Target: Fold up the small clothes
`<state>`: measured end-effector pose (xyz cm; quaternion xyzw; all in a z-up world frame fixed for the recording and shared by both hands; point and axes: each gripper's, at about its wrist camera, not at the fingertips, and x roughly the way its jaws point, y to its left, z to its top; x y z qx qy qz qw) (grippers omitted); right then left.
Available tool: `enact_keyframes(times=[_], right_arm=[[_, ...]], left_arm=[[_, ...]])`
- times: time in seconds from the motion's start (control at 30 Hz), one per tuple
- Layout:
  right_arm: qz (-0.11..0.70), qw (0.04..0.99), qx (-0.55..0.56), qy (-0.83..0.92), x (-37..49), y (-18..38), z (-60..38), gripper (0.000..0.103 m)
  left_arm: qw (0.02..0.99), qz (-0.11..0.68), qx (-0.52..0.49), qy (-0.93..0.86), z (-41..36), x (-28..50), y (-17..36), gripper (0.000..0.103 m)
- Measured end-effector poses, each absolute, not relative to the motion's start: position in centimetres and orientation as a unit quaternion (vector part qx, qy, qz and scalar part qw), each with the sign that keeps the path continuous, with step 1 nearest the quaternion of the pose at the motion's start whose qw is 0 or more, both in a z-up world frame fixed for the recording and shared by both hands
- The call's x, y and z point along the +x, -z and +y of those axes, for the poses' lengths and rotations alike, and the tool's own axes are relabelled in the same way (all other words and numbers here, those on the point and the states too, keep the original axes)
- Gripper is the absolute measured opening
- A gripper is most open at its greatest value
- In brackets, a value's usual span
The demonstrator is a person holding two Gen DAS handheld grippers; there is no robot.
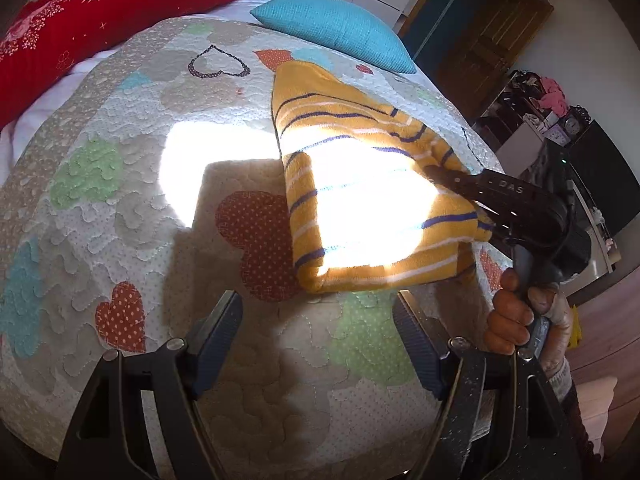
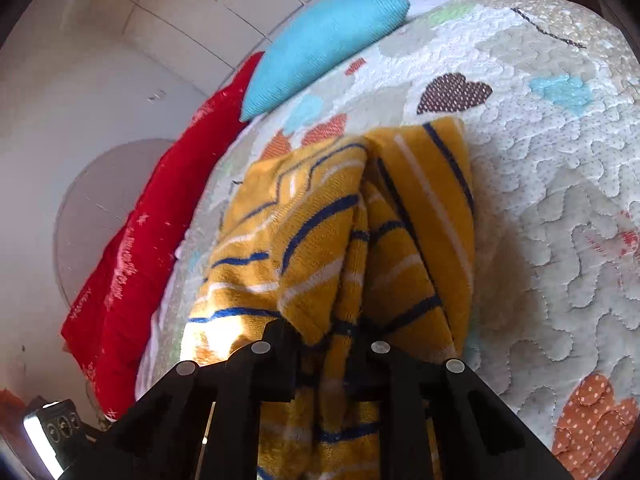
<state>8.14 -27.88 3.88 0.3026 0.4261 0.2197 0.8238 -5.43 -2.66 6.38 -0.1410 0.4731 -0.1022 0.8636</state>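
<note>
A small yellow garment with blue and white stripes (image 1: 360,200) lies partly folded on the quilted bedspread (image 1: 132,208). My right gripper (image 1: 456,196) comes in from the right and is shut on the garment's right edge, lifting that side. In the right wrist view the garment (image 2: 340,240) is bunched between the shut fingers of the right gripper (image 2: 332,344). My left gripper (image 1: 316,328) is open and empty, just in front of the garment's near edge.
A teal pillow (image 1: 336,28) and a red pillow (image 1: 80,32) lie at the head of the bed. A patch of bright sunlight falls on the quilt and garment. A dark cabinet with clutter (image 1: 560,128) stands to the right of the bed.
</note>
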Motion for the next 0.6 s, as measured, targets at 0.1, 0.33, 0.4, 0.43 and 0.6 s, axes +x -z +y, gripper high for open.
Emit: enact_keyframes(times=[0.1, 0.33, 0.4, 0.43, 0.6], right_arm=[[0.39, 0.855, 0.277, -0.202, 5.3, -6.0, -29.2, 0.015], [0.427, 0.861, 0.229, -0.155, 4.3, -3.6, -30.4, 0.019], [0.429, 0.864, 0.216, -0.149, 4.4, -4.0, -30.3, 0.025], [0.43, 0.867, 0.205, -0.146, 4.4, -4.2, -30.3, 0.026], [0.43, 0.881, 0.152, -0.126, 4.0, -5.1, -29.9, 0.038]], left_arm=[[0.87, 0.467, -0.129, 0.092, -2.3, -4.8, -6.7, 0.076], [0.88, 0.448, -0.109, 0.116, -5.2, 0.2, -6.2, 0.076], [0.869, 0.473, -0.098, 0.104, -6.1, 2.2, -4.8, 0.076], [0.859, 0.492, -0.099, 0.107, -6.5, 2.9, -3.8, 0.077], [0.844, 0.515, -0.097, 0.113, -6.1, 3.3, -3.8, 0.083]])
